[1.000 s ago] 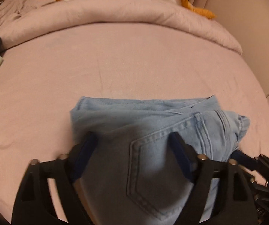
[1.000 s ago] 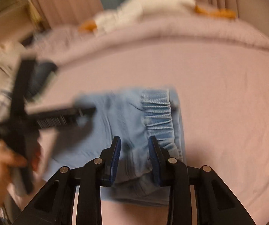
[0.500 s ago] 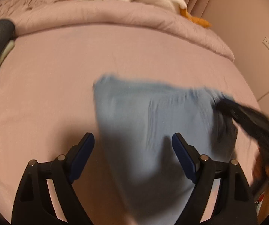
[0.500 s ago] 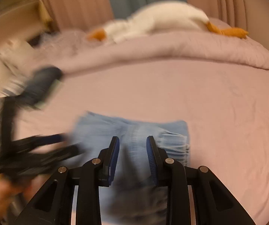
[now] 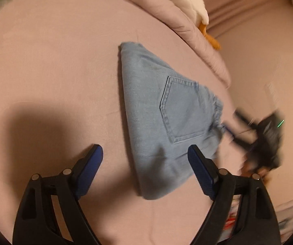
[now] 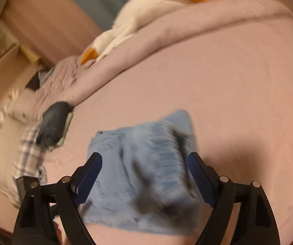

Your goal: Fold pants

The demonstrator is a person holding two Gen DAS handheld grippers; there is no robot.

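The jaws of the left gripper [image 5: 145,168] stood wide apart and held nothing; one side hung over the bare sheet and the other over the near edge of the pants [image 5: 167,122]. The jaws of the right gripper [image 6: 145,173] had just sprung open, with the pants [image 6: 140,175] lying loose between them and nothing squeezed. The blue pants lay in a small folded bundle on the pink bed [image 5: 54,61], back pocket [image 5: 182,110] facing up. Farther off were the bunched blanket [image 6: 187,28], a white toy goose [image 6: 138,16], and a dark bundle beside checked cloth [image 6: 28,153]. The fold looked about done. What could go wrong: a jaw lifting away might catch the top layer and drag the bundle open, because the cloth was soft and the bed gave way under it.
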